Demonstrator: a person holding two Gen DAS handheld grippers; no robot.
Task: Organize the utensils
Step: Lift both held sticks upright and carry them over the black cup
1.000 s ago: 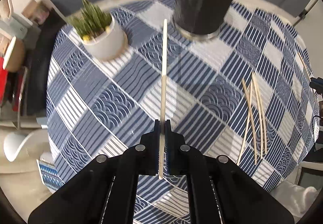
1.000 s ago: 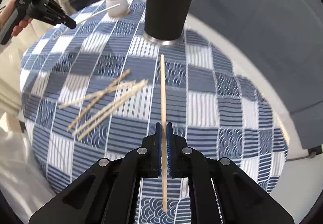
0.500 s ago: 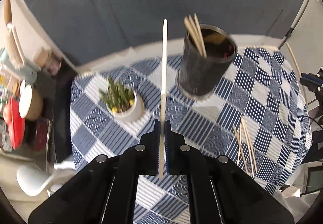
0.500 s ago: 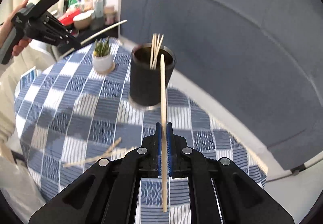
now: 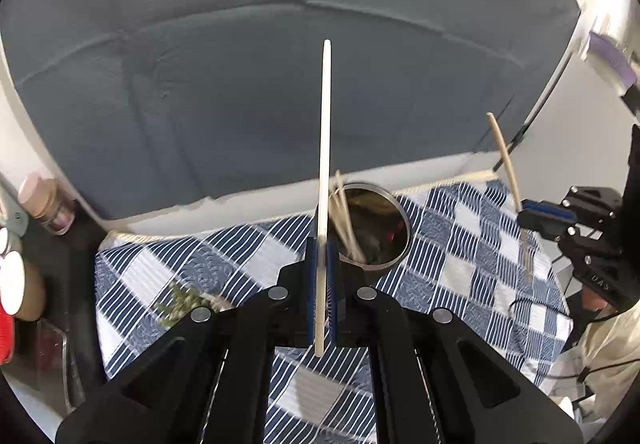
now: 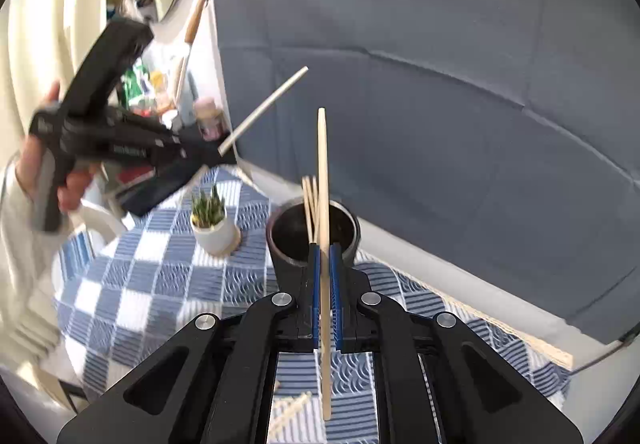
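Your left chopstick [image 5: 325,147] is pinched between the blue pads of the left gripper [image 5: 320,264], jaws clamped tight on it near its lower end, so most of the stick pokes out forward past the tips and only a short stub hangs behind. In the left wrist view it crosses right over the near rim of the dark holder cup [image 5: 380,228], which already has a few sticks [image 5: 344,211] leaning inside.

Same deal on your right: the right gripper [image 6: 326,264] has its jaws closed on the tan chopstick [image 6: 323,183], gripped more toward the middle (a good length trails back under the jaws). Its front part lines up over the cup [image 6: 340,240].

Your left hand [image 6: 44,167] holds the other gripper up beside the small potted plant [image 6: 212,224]. Everything sits on the desk with the blue checked cloth [image 6: 152,276], and a couple of loose sticks [image 6: 292,410] still lie on it.
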